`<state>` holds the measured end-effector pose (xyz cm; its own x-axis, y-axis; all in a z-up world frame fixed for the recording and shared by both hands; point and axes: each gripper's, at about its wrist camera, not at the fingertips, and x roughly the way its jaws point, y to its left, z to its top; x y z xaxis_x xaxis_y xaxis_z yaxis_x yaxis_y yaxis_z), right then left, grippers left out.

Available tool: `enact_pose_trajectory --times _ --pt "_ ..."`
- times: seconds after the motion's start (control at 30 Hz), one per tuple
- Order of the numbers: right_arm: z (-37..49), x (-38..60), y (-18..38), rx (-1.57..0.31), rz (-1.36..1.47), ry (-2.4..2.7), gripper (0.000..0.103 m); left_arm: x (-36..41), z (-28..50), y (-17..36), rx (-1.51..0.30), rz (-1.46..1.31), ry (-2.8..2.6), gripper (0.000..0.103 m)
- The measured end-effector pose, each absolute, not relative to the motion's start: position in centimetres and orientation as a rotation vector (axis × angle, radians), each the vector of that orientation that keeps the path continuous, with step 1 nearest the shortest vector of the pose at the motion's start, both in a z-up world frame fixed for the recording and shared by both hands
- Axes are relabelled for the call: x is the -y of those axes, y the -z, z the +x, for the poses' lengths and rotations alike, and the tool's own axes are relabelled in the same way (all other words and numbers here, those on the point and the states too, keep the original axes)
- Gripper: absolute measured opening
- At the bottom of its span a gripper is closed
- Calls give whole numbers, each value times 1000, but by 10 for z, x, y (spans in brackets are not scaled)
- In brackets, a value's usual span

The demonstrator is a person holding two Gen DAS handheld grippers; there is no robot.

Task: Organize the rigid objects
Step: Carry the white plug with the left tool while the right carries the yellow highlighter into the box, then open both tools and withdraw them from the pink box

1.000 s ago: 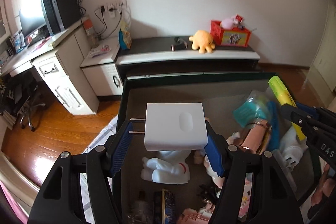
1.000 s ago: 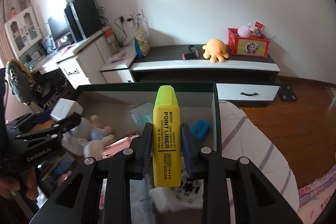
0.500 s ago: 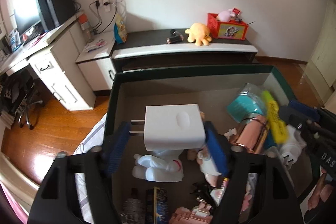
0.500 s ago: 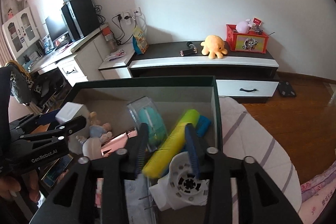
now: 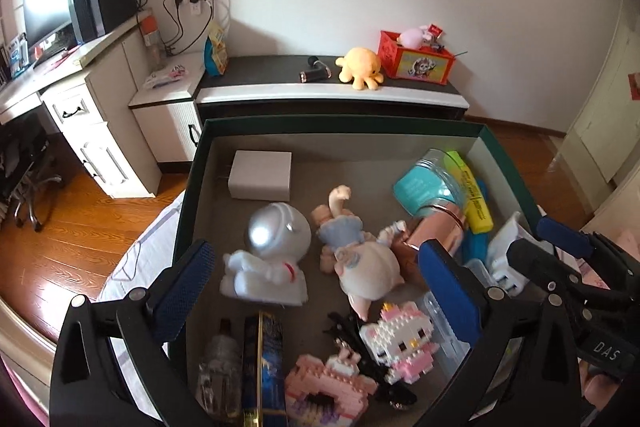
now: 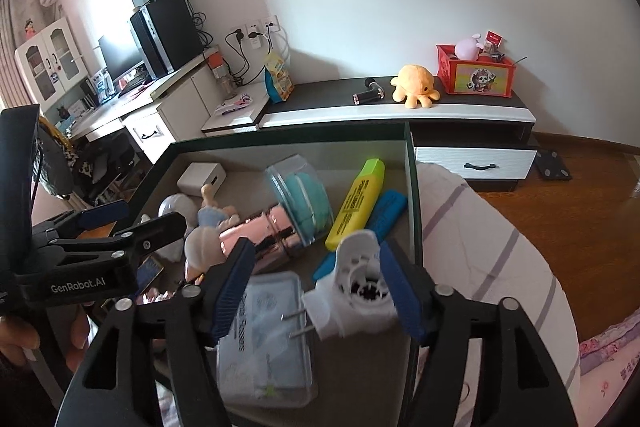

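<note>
A dark green box (image 5: 340, 123) (image 6: 414, 187) holds many items. The white charger (image 5: 261, 175) (image 6: 202, 177) lies in its far left corner. The yellow highlighter (image 6: 356, 203) (image 5: 474, 193) lies by the right wall next to a blue one (image 6: 386, 213). My left gripper (image 5: 316, 283) is open and empty above a white astronaut figure (image 5: 268, 251) and a doll (image 5: 356, 247). My right gripper (image 6: 316, 291) is open and empty above a white plug adapter (image 6: 356, 287), which lies between its fingers.
The box also holds a teal item in a clear case (image 6: 304, 199), a rose-gold case (image 6: 260, 231), a clear pouch (image 6: 268, 339), pink block figures (image 5: 396, 343) and a small bottle (image 5: 220, 371). A TV cabinet (image 5: 332, 95) and desk (image 5: 80, 79) stand behind.
My left gripper opened and dropped the charger into the box's far left corner. My right gripper opened and dropped the yellow highlighter by the right wall. Both grippers pulled back.
</note>
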<state>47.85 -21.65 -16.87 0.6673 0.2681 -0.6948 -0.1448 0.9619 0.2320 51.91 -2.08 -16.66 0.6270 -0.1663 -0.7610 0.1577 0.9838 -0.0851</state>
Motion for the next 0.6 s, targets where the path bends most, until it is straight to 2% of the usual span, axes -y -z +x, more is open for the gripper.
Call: enact_pose_trajectory --times 0.1,0.23,0.27,0.3,0.6 --pt "469 217 167 -800 178 -248 80 21 505 163 -841 10 146 103" --pt "459 210 163 -789 169 -266 86 21 485 160 -790 58 96 103" --pt "456 207 161 -780 152 -261 92 19 482 159 -782 68 88 103" --pt "454 204 161 -779 141 -260 103 19 477 158 -774 73 85 103" --pt "434 197 149 -750 110 -258 103 20 448 143 -698 52 114 103"
